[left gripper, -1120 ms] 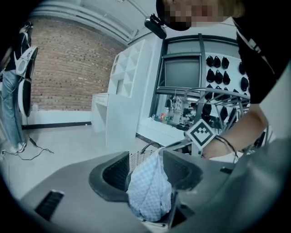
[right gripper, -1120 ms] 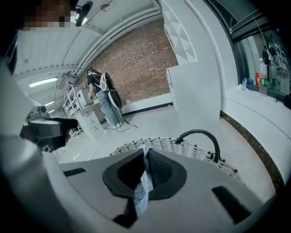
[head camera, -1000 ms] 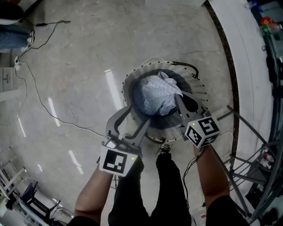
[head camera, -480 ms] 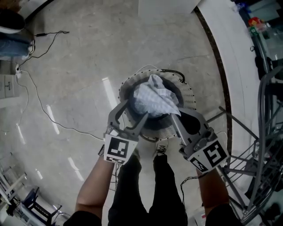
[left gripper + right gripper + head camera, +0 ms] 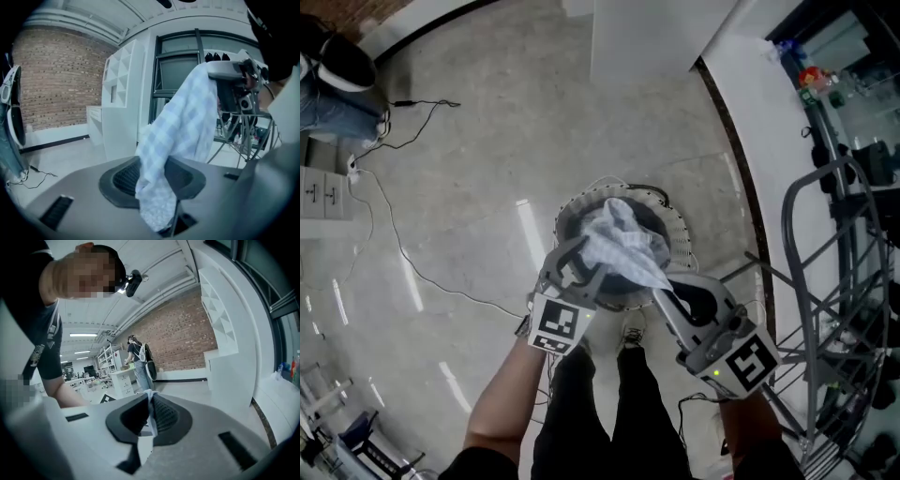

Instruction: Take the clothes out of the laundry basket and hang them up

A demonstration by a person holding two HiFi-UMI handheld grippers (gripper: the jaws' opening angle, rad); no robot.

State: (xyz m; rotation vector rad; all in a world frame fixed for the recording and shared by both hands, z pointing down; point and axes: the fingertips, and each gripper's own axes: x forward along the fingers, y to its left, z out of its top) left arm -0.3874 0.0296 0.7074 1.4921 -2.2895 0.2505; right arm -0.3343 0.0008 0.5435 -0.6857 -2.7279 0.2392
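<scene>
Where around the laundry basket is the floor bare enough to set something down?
Bare floor lies left of and beyond the laundry basket, up to the white wall; only a thin cable crosses it. Right is crowded: the metal rack stands close by.

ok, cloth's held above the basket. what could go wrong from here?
1. The right gripper is shut on only a thin edge of the cloth; it may slip back into the basket.
2. The left gripper is open and its fingers have just been closing a little, with cloth hanging loose between them; it may catch a bunched fold.
3. The metal rack stands close beside the right gripper; the cloth could snag there.
</scene>
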